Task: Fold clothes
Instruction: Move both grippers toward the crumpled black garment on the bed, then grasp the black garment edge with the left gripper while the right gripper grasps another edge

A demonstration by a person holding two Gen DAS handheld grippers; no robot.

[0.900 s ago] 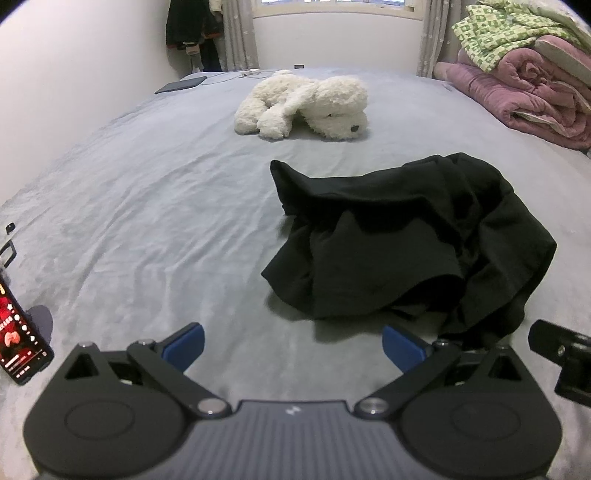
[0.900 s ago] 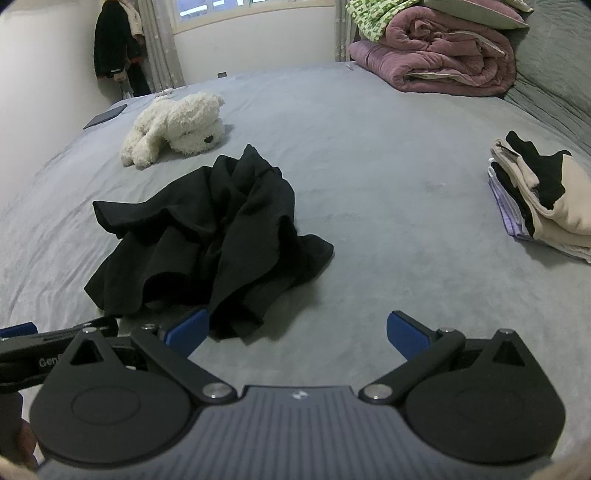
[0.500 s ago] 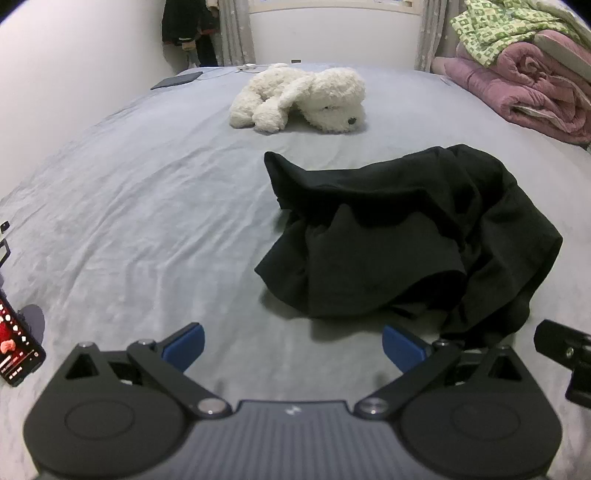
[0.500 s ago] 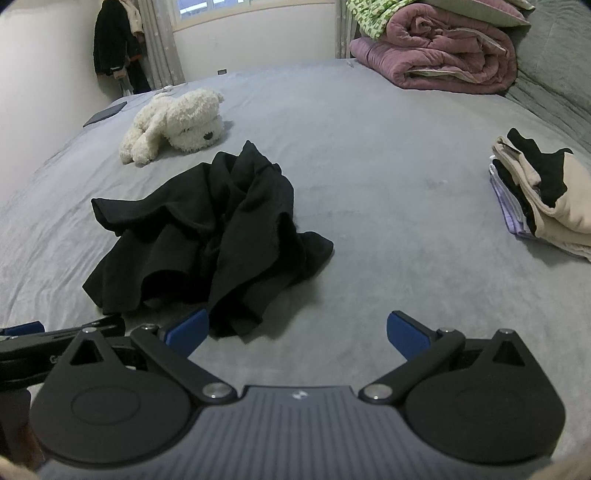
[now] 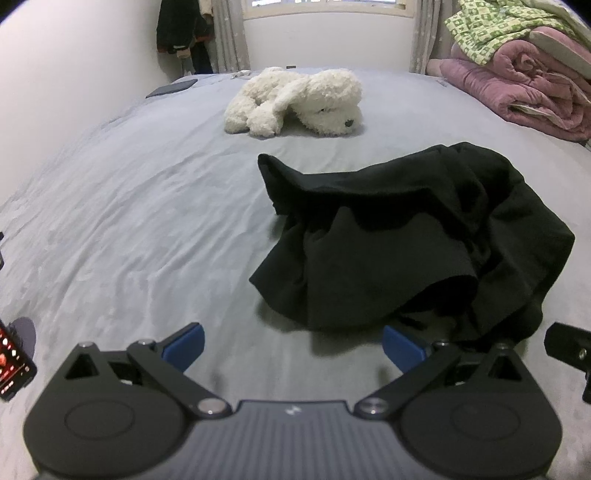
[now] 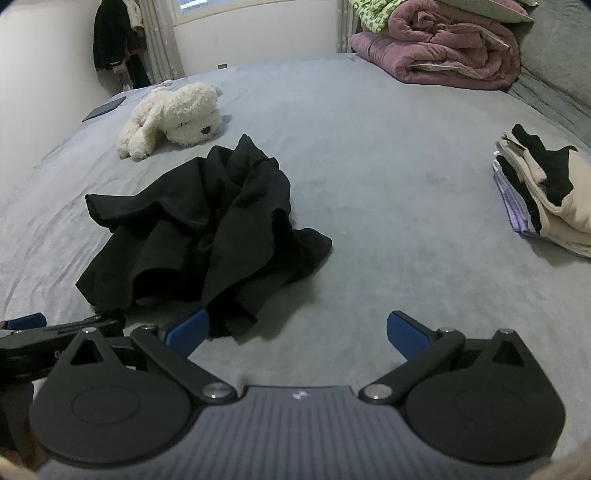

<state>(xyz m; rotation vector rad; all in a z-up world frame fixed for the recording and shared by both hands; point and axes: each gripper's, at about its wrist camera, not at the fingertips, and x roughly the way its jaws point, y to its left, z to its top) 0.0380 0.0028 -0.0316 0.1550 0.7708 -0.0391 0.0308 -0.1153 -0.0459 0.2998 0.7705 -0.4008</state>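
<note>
Left wrist view: left gripper (image 5: 293, 341) is spread wide, blue fingertips (image 5: 184, 341) well apart, nothing between them. It hovers low over the grey bedsheet (image 5: 129, 229). The black garment (image 5: 410, 240) lies in a crumpled heap ahead and to the right, one pointed corner sticking out toward the left. Its near hem sits just past the right-hand fingertip; I can't tell whether they touch. White plush dog (image 5: 295, 101) lies further back on the bed, well clear of the garment. Pink rolled quilt (image 5: 517, 92) at far right with a green checked blanket (image 5: 491, 29) on top. A phone (image 5: 13, 363) with a lit screen shows at the left edge. A dark tablet (image 5: 171, 88) lies flat near the far-left corner of the bed. Dark clothes (image 5: 181, 33) hang by the curtain in the back corner. A piece of the other tool shows at the right edge.

Right wrist view: right gripper (image 6: 297, 332) is also released, jaws wide, holding nothing. The black garment (image 6: 199, 229) is ahead-left, its near edge just beside the left-hand fingertip (image 6: 188, 330). Left gripper (image 6: 26, 325) pokes in at the lower left edge. A stack of folded clothes (image 6: 546, 192) in beige, black and lilac sits at the far right, well apart from the garment. Plush dog (image 6: 173, 118) behind, pink quilt (image 6: 443, 51) at top right.
</note>
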